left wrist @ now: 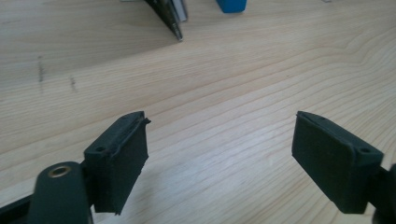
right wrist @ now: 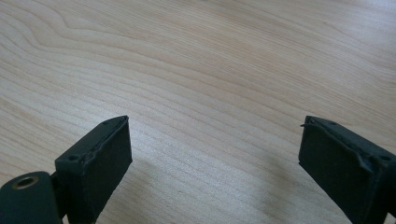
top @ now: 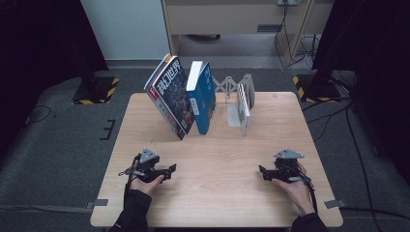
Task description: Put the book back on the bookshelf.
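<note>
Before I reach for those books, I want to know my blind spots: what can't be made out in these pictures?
- Dark-covered magazine: in the left gripper view the top edge cuts it to its bottom corner; in the high view its cover print is too small to read.
- Blue hardcover book: the left gripper view keeps a sliver.
- Thin white book: hides much of the grey metal bookend rack in the high view.

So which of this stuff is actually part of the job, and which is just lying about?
Part of the job:
- leaning magazine
- blue book
- white book in the metal book rack
- left gripper and right gripper, both open over the wooden table

Lying about:
- cables on the floor
- striped stand bases
</note>
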Demonstrator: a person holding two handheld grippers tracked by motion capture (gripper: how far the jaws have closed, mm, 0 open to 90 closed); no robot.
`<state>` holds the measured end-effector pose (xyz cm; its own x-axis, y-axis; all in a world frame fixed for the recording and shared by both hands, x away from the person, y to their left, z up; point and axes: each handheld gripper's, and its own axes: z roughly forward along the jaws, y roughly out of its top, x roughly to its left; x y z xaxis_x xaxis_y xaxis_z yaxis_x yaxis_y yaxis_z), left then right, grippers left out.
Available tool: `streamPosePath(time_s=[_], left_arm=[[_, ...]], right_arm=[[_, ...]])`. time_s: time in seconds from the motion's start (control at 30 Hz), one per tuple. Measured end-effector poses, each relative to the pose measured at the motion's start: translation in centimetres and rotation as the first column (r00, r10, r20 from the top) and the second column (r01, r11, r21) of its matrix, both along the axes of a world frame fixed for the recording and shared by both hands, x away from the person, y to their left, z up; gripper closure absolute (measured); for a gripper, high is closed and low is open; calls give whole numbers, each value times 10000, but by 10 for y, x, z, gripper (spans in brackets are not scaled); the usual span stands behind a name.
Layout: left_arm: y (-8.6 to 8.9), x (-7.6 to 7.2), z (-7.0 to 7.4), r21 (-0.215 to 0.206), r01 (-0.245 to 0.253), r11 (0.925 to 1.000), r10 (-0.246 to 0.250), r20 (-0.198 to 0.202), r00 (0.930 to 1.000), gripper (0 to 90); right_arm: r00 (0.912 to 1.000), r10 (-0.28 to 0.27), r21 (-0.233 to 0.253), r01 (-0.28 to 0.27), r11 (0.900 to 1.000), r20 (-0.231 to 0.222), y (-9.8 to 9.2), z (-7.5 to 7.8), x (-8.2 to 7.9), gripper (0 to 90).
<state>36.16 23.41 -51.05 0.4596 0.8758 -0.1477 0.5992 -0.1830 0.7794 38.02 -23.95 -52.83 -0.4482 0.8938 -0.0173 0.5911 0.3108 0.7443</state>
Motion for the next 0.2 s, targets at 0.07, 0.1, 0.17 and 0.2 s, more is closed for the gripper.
streamPosePath(time_s=[0.07, 0.1, 0.17, 0.2], left_arm=[[5, 0, -1, 17, -163, 9999, 163, -31, 9999, 160], [9, 0, -2, 60, -162, 9999, 163, -97, 9998, 160], [14, 2, -5, 66, -337, 9994, 339, -232, 9992, 159], [17, 2, -7, 119, -403, 9991, 407, -295, 9987, 158]], right_arm=[[10000, 85, -40, -85, 10000, 7, 0, -1, 0, 99], [10000, 69, -38, -69, 10000, 7, 0, -1, 0, 99], [10000, 54, -27, -54, 10000, -18, 0, 0, 0, 98], [10000, 20, 3, -20, 10000, -20, 0, 0, 0, 98]])
